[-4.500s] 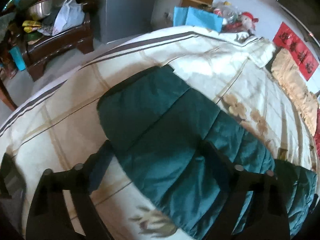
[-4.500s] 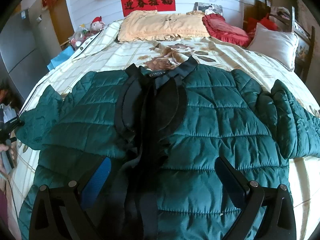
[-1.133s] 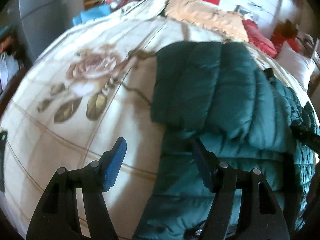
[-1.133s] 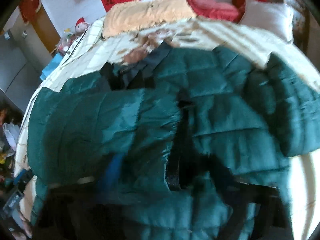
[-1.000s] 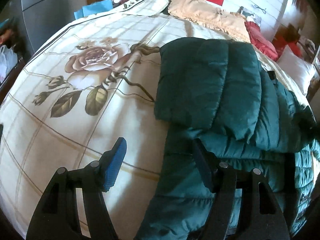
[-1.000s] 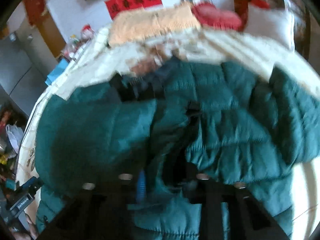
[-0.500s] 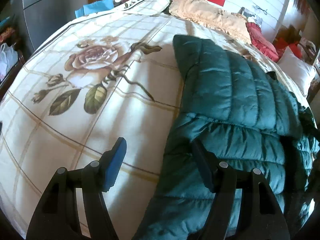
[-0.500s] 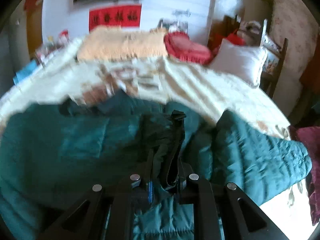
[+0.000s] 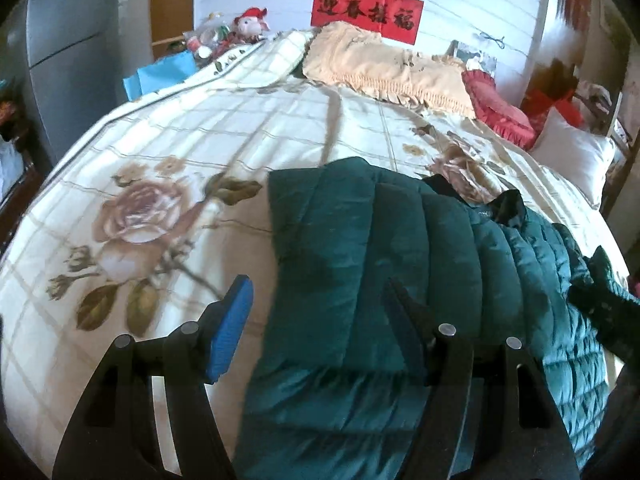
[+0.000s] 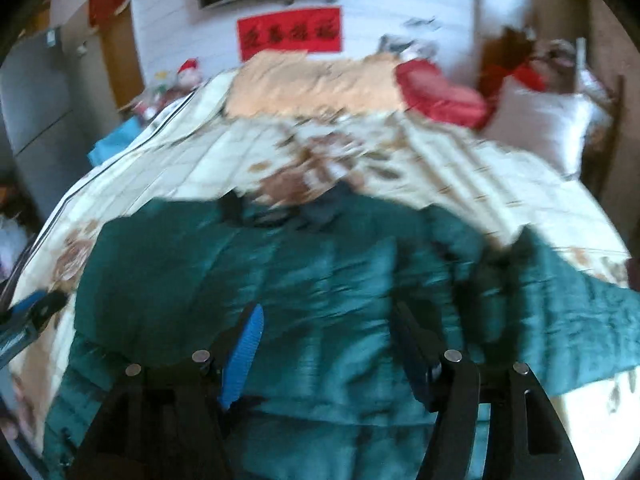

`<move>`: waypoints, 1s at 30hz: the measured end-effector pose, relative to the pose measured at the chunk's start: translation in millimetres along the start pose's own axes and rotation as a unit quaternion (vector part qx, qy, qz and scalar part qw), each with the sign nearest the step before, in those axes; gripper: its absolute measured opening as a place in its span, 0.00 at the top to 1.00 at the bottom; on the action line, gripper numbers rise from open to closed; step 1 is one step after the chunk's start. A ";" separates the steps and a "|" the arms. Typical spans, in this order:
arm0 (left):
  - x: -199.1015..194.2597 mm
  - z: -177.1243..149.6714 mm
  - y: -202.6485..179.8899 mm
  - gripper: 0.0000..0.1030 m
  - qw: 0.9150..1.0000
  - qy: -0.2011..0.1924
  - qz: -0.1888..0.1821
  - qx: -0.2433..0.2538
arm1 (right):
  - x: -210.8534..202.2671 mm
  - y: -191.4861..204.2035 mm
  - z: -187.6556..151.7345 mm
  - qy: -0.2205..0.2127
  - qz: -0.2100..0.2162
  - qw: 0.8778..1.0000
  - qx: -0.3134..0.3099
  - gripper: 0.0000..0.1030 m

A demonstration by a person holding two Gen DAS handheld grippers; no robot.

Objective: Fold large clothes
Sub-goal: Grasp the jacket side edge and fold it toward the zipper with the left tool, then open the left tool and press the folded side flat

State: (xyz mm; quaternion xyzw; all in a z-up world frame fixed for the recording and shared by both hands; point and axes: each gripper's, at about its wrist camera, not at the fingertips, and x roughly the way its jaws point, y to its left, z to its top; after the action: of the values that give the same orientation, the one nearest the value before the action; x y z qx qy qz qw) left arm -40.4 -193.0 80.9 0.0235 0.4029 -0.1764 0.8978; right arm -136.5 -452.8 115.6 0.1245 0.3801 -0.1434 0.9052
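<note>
A: Status, L side?

B: My left gripper [image 9: 318, 300] is spread, nothing between the pads. It hangs over the near-left edge of the green jacket [image 9: 400, 248]; blue-padded finger [image 9: 230, 324] sits over bare bedspread [image 9: 168, 152], the other finger over the quilted fabric. Can't tell if that one touches the cloth.

A: R side?

B: My right gripper [image 10: 328, 340] has just been opening; jaws now apart, nothing gripped. Jacket lies under both fingers. Frame is blurred, so no fine detail there.

A: Jacket position?

B: Flat on the bed, mid to near part, collar end toward the pillows. Left sleeve/panel is folded in over the body; fold edge runs roughly front-to-back in the left view. Right sleeve [image 10: 580, 320] is spread out to the right side on the bedspread.

A: Surroundings?

B: Beige pillow [image 9: 384, 68], red cushion [image 9: 500, 108], white pillow [image 9: 572, 160] at the head of the bed. Red banner [image 9: 366, 14] on the wall behind. Plush toy [image 9: 250, 24] at far left corner.
</note>
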 end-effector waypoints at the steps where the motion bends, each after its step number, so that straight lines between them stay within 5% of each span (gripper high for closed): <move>1: 6.5 1.2 -2.2 0.34 1.000 0.002 -0.002 0.000 | 6.8 2.1 -0.7 0.001 -0.002 1.000 -0.004 0.39; 7: 43.4 -1.8 -9.0 0.33 1.000 0.022 0.013 0.007 | 52.3 3.6 3.4 0.020 -0.027 0.999 -0.014 0.39; 12: 56.0 -6.6 -1.6 0.23 0.999 0.035 0.000 -0.017 | 80.4 -12.4 0.5 0.034 -0.054 0.998 -0.001 0.39; 18: 59.0 -10.2 -1.9 0.22 0.999 0.032 0.004 -0.019 | 55.2 -13.7 1.3 0.030 -0.068 0.997 -0.006 0.39; 24: 59.0 -11.9 -5.5 0.22 1.000 0.022 0.015 -0.010 | 1.0 -13.4 -10.3 -0.014 -0.030 0.999 -0.003 0.39; 30: 58.3 -14.6 -8.8 0.21 1.000 0.017 0.026 -0.003 | 18.9 0.1 -32.5 0.021 -0.028 0.999 -0.025 0.39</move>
State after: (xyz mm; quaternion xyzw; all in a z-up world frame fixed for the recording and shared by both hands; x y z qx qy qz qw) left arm -18.1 -215.9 29.3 0.0337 0.4177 -0.1516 0.8952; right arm -145.0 -445.0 79.8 0.0936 0.4058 -0.1564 0.8956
